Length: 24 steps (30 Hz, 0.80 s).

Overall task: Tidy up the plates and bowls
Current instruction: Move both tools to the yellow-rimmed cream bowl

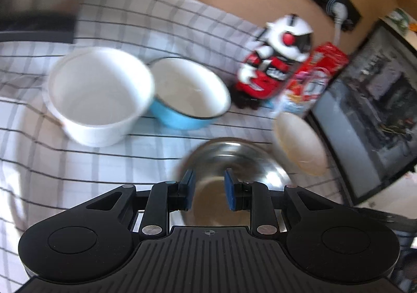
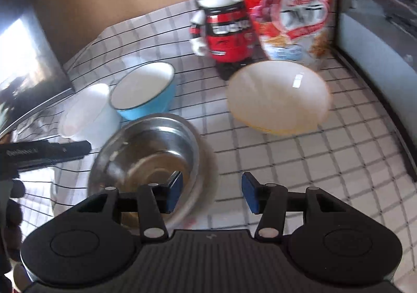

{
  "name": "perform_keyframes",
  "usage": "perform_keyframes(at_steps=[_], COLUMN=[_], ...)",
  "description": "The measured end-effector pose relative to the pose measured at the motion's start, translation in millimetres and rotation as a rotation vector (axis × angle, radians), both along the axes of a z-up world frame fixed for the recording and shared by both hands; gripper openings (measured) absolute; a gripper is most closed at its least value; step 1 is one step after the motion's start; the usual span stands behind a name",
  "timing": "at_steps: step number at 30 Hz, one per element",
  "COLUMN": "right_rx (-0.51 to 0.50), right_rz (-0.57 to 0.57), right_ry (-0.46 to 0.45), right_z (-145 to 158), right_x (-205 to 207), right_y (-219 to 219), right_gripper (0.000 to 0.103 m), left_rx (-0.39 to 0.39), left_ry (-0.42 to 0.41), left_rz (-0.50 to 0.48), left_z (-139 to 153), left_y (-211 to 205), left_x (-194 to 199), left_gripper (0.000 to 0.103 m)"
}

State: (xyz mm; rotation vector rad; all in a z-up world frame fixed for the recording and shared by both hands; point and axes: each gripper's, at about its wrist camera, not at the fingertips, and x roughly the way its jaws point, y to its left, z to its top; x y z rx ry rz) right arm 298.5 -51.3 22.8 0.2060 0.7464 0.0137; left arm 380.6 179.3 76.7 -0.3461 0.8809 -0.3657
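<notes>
Several bowls stand on a checked cloth (image 1: 78,162). A steel bowl (image 1: 234,160) (image 2: 146,152) is nearest. Behind it are a blue enamel bowl (image 1: 187,92) (image 2: 143,89) and a white tub (image 1: 99,95) (image 2: 86,113) that touch each other. A cream bowl (image 1: 299,141) (image 2: 276,97) stands to the right. My left gripper (image 1: 209,191) hangs over the steel bowl's near side, its pads a little apart with only the bowl's inside showing between them. My right gripper (image 2: 212,194) is open, with the steel bowl's right rim running up between its fingers, untouched.
A red and white toy robot (image 1: 276,58) (image 2: 221,22) and a red cereal bag (image 1: 312,76) (image 2: 289,6) stand at the back. A dark framed screen (image 1: 370,115) lines the right edge. The left gripper's black finger (image 2: 65,151) reaches in beside the steel bowl.
</notes>
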Motion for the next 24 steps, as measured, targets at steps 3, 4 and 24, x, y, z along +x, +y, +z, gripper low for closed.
perform_keyframes(at_steps=[3,4,24], right_rx=[-0.143,-0.198,0.098], right_rz=[-0.028,-0.03,0.046], right_ry=[-0.047,-0.071,-0.156], right_z=[-2.6,-3.6,-23.6], right_x=[-9.1,-11.1,57.9], right_y=[-11.0,-15.6,-157.1], right_gripper=[0.065,0.065,0.065], left_rx=[-0.017,-0.017,0.169], left_ry=[-0.008,-0.008,0.017], left_rz=[-0.047,-0.061,0.02], left_z=[2.6,3.1,0.0], left_y=[-24.8,-33.7,-193.5], left_x=[0.6,1.2,80.1], left_gripper=[0.027,0.027,0.027])
